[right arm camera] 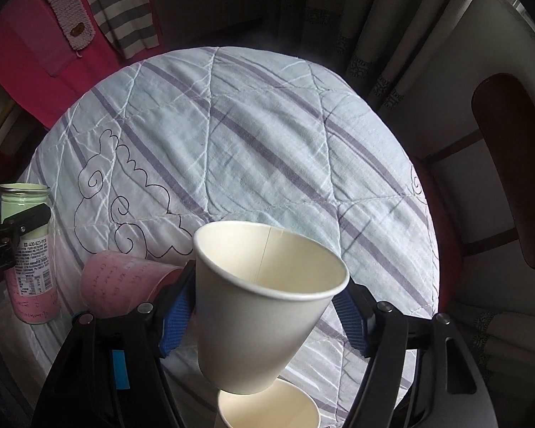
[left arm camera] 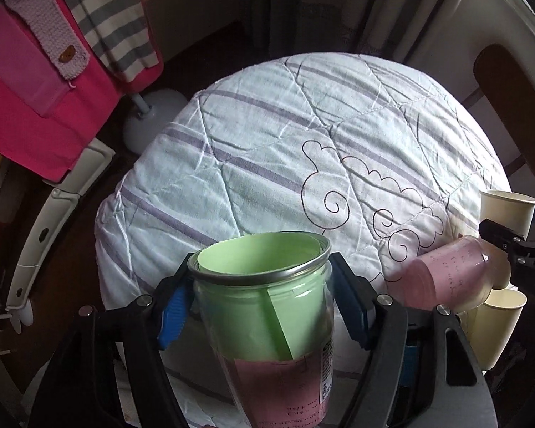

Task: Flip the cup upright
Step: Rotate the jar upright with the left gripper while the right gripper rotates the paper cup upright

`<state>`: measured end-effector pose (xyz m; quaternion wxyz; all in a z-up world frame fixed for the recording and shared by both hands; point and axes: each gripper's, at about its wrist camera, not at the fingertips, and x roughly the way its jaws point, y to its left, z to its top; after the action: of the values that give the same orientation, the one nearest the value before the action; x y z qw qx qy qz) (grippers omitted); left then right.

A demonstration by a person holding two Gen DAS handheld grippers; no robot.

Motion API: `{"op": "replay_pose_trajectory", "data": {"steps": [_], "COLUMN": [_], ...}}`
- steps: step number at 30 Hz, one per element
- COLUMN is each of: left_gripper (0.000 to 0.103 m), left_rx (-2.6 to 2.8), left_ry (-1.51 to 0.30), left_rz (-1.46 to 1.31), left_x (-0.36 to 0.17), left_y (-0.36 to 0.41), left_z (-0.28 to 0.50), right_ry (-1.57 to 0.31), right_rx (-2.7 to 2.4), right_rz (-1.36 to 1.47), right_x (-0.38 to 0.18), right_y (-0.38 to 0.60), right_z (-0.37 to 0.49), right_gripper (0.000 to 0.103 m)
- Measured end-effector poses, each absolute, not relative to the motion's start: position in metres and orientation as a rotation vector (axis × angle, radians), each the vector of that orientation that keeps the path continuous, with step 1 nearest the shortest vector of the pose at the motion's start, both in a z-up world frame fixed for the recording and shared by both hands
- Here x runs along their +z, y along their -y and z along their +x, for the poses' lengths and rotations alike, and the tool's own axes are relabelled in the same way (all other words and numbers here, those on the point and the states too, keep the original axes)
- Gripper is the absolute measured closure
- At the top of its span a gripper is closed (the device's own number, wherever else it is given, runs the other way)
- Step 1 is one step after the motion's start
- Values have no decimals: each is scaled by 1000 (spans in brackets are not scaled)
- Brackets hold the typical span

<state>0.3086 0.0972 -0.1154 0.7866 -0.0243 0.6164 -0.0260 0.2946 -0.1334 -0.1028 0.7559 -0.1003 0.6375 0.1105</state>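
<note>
My left gripper [left arm camera: 260,306] is shut on a clear glass jar [left arm camera: 267,303] lined with green and pink paper, held upright, mouth up. My right gripper [right arm camera: 264,317] is shut on a white paper cup [right arm camera: 264,306], held upright and slightly tilted, above the quilt. The held paper cup also shows at the right edge of the left wrist view [left arm camera: 504,210]. A second jar with pink paper [right arm camera: 125,280] lies on its side on the quilt between the grippers, also in the left wrist view [left arm camera: 449,274]. Another paper cup [right arm camera: 267,410] stands upright below the held cup.
A round table covered by a pale blue quilt [right arm camera: 249,142] with purple stripes. A wooden chair [right arm camera: 510,164] stands at the right. Pink and striped cloths [left arm camera: 35,82] hang at the left, with a white fan base [left arm camera: 153,121] on the floor.
</note>
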Motion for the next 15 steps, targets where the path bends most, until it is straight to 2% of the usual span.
{"op": "replay_pose_trajectory", "data": {"steps": [6, 15], "left_gripper": [30, 30], "left_rx": [-23, 4], "left_ry": [-1167, -1011], "left_rz": [-82, -73], "left_x": [-83, -67], "left_y": [-100, -101], "left_z": [293, 246], "right_ry": [-1267, -1090], "right_rx": [174, 76], "right_rz": [-211, -172], "right_x": [-86, -74], "right_y": [134, 127], "right_z": [282, 235], "right_gripper": [31, 31]}}
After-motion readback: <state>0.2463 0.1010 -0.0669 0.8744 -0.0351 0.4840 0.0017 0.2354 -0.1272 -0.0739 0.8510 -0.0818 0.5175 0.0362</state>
